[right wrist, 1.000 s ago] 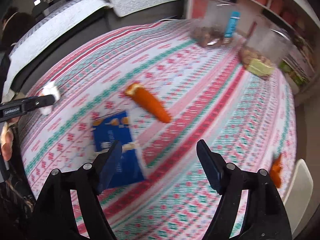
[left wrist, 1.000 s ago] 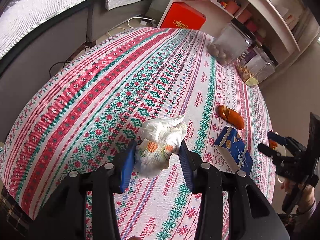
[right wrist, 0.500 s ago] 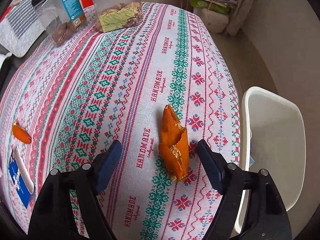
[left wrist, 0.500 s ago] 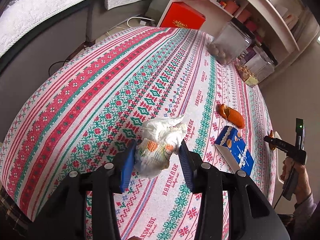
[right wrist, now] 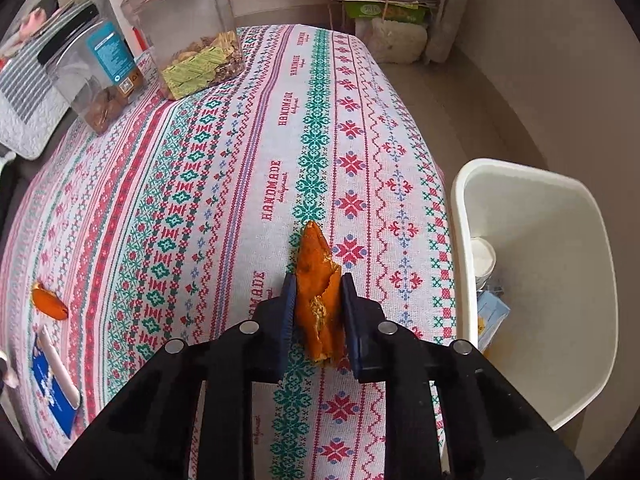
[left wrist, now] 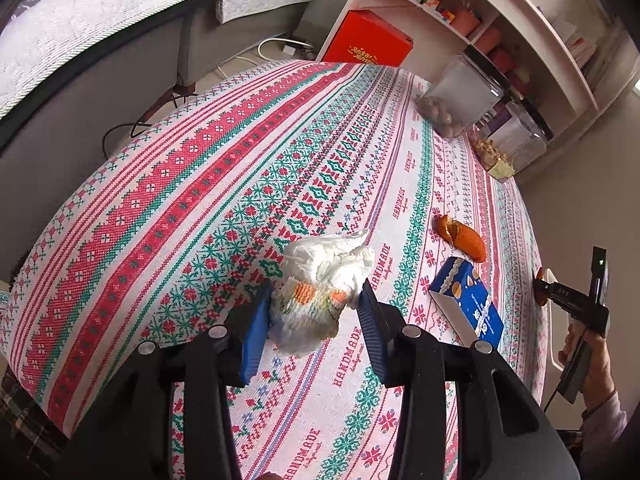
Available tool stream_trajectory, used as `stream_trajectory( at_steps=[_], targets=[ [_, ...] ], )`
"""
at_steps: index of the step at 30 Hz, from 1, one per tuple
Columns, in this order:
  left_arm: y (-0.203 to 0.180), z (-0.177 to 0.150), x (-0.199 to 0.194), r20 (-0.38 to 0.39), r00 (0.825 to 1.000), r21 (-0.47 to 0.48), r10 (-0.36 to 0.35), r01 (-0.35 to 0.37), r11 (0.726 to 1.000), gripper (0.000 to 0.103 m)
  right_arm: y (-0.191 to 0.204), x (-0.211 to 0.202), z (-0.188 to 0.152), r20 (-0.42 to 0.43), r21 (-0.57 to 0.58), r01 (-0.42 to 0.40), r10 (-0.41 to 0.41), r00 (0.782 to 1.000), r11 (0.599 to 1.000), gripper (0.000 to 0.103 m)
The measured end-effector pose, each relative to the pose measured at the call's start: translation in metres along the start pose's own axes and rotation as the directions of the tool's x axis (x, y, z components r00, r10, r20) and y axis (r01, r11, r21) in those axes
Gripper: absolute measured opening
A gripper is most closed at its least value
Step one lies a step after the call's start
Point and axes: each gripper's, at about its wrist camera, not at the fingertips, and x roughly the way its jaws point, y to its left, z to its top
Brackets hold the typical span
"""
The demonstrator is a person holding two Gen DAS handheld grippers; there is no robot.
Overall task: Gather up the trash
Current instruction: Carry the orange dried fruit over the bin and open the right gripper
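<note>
Orange peel [right wrist: 319, 300] now sits pinched in my right hand-held gripper [right wrist: 318, 312], whose jaws have just closed on it; the white bin [right wrist: 536, 208] waits just beside the surface. My left hand-held gripper [left wrist: 312, 312] still clamps the crumpled tissue [left wrist: 320, 280]; farther off, the blue carton [left wrist: 468, 300] and another peel [left wrist: 460, 238] remain.

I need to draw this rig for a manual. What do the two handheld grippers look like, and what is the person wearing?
Both the left gripper and right gripper have matte black forked frames with round silver bolt heads and flat blue ribbed pads. Seen from the left view, the right unit carries a small green light. A pale sleeve cuff shows at the wrist.
</note>
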Motion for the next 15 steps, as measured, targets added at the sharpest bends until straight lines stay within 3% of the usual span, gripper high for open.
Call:
stream_trajectory(
  at_steps=[7,11,15],
  targets=[
    [0.002,0.001,-0.013,0.036,0.999,-0.016,-0.004,0.005,1.0,0.042,0.067,-0.048,0.003,0.094,-0.128,-0.133,0.146,0.985,0.983,0.019],
    [0.001,0.001,-0.027,0.072,0.997,-0.015,0.012,-0.011,1.0,0.042,0.116,-0.095,-0.009,0.147,-0.266,-0.208,0.253,0.956,0.941,0.019],
    [-0.005,-0.002,-0.043,0.106,0.994,-0.026,0.037,-0.034,0.999,0.042,0.139,-0.133,-0.031,0.152,-0.346,-0.261,0.328,0.932,0.901,0.019]
  ],
)
